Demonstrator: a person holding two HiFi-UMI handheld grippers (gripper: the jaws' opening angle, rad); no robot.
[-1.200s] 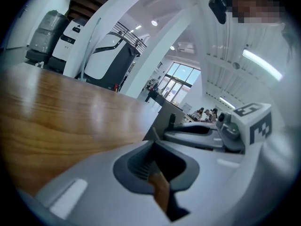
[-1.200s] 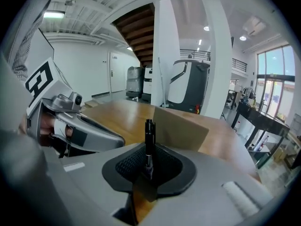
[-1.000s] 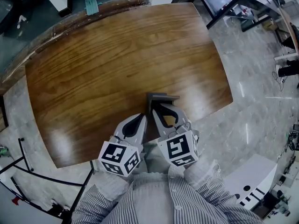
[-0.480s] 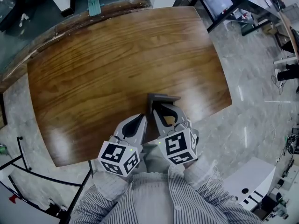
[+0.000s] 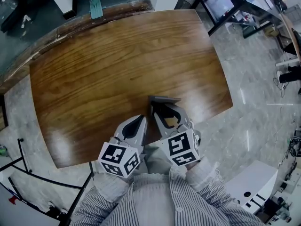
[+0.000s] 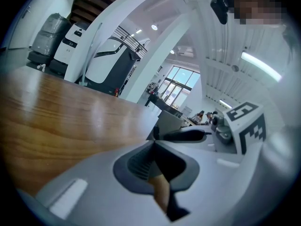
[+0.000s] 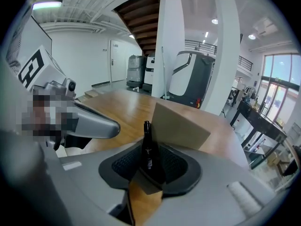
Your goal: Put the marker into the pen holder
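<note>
A black marker [image 7: 148, 149] stands upright between the pads of my right gripper [image 7: 149, 163], whose jaws are opening, with a gap on each side of the marker. Right behind it rises the grey pen holder [image 7: 181, 124], a slanted box. In the head view the right gripper [image 5: 165, 109] straddles the pen holder [image 5: 163, 99] near the table's front edge; the marker is hidden there. My left gripper [image 5: 142, 121] hangs just to the left, shut and empty. In its own view the left gripper [image 6: 153, 146] shows its pads meeting over bare wood.
The wooden table [image 5: 117, 60] stretches away from both grippers. Its front edge runs just under them, with marble floor [image 5: 254, 107] to the right. A black desk frame [image 5: 225, 8] stands at the far right. The person's striped sleeves [image 5: 155, 201] fill the bottom.
The right gripper's jaws have spread apart around the pen holder. Both grippers stay in place near the table's front edge.
</note>
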